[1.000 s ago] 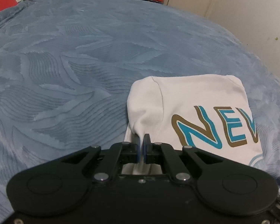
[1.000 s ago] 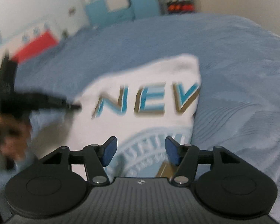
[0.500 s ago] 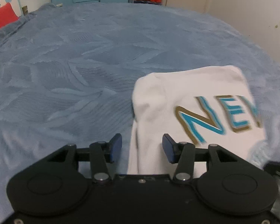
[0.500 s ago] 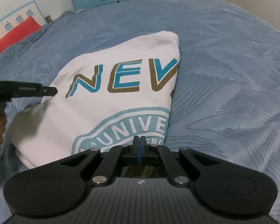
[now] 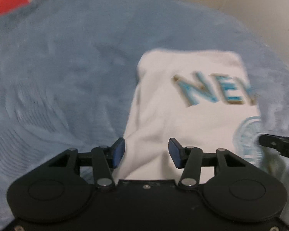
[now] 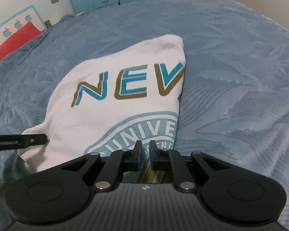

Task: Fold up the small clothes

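Your white cotton T-shirt with blue-and-gold lettering (image 6: 113, 105) lies on the blue textured bedspread (image 6: 231, 77), its sides already turned in to a narrow panel; I judge a crosswise fold remains. Your left gripper (image 5: 146, 152) has let go of the near edge since a second ago and is opening, pads clear. Your right gripper (image 6: 144, 155) is just parting, a narrow gap over the hem
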### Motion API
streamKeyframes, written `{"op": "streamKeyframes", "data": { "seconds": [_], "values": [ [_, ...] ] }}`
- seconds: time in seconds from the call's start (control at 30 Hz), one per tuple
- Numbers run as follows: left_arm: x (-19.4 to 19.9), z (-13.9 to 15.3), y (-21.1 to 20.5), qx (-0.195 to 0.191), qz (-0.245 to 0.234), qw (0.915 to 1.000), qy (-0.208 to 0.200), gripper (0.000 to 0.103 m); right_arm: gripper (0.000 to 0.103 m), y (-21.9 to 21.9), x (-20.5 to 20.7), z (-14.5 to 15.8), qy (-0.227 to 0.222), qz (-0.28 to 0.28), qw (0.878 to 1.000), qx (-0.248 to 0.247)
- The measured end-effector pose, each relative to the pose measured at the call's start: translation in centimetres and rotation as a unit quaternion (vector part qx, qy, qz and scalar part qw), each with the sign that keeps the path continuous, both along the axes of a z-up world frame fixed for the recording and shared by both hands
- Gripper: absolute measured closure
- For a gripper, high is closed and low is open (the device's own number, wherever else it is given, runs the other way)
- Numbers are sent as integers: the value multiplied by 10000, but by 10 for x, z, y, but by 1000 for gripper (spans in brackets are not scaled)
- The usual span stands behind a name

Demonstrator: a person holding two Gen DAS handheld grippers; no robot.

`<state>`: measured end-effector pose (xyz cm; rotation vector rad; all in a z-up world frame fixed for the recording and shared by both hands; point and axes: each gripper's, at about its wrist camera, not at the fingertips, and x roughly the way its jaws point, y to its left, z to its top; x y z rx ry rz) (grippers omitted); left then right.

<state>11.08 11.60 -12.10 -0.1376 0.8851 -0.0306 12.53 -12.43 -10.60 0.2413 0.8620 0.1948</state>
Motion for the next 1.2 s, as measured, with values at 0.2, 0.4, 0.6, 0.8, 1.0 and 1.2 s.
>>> {"op": "streamKeyframes", "data": {
  "seconds": [0.2, 0.4, 0.6, 0.8, 1.0, 1.2],
  "values": [
    [-8, -54, -6, -11, 19, 9976, 689, 43, 88, 9, 1, -8, 196, -2, 9997, -116],
    [-19, -25, -12, 328, -166, 9970, 686, 46, 89, -7, -12, -9, 82, -4, 9998, 168],
    [-33, -41, -9, 121, -8, 9978, 650, 41, 74, -5, -36, -19, 91, 201, 9997, -58],
    [-40, -11, -6, 221, 31, 9996, 175, 38, 65, -16, -39, -13, -88, 404, 9991, 58],
    [20, -6, 8, 144, -1, 9999, 51, 38, 16, -51, 0, -1, -327, -294, 9968, 663],
    [72, -44, 32, -968, 31, 9940, 503, 37, 21, -47, 43, -40, 330, -252, 9928, 1128]
  ]
}}
